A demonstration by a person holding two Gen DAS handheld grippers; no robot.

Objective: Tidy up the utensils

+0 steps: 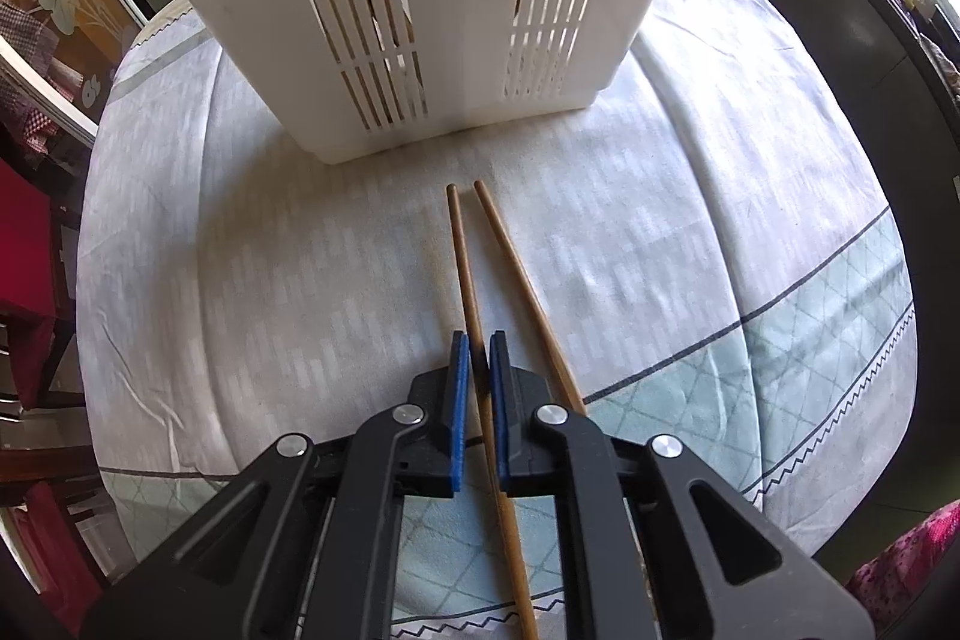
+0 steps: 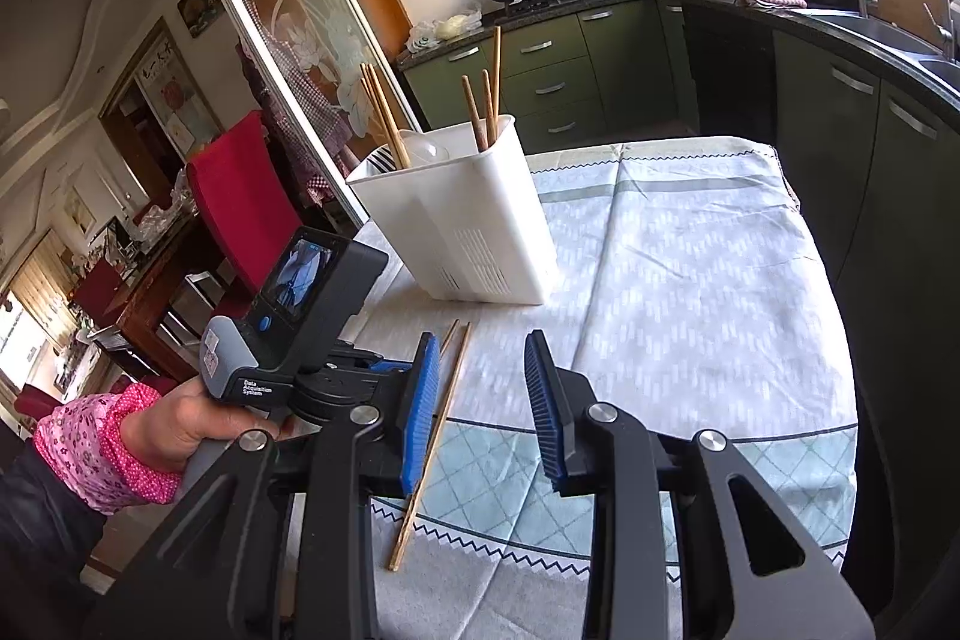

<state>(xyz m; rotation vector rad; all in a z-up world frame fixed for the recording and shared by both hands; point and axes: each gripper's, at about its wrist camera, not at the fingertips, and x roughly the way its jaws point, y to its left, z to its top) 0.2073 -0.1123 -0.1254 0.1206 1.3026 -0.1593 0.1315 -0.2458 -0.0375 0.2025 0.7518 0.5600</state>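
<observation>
While right tongs gape, left tongs straddle one chopstick.

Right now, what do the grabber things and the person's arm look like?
Both the left gripper and right gripper have black frames, silver bolts and ribbed blue finger pads. The person's left hand wears a pink flowery sleeve with a dotted cuff.

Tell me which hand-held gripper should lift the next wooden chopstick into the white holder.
Left. The left hand-held gripper already straddles a brown wooden chopstick near the white slotted plastic holder; the right hand-held gripper hangs open, holding nothing.
</observation>
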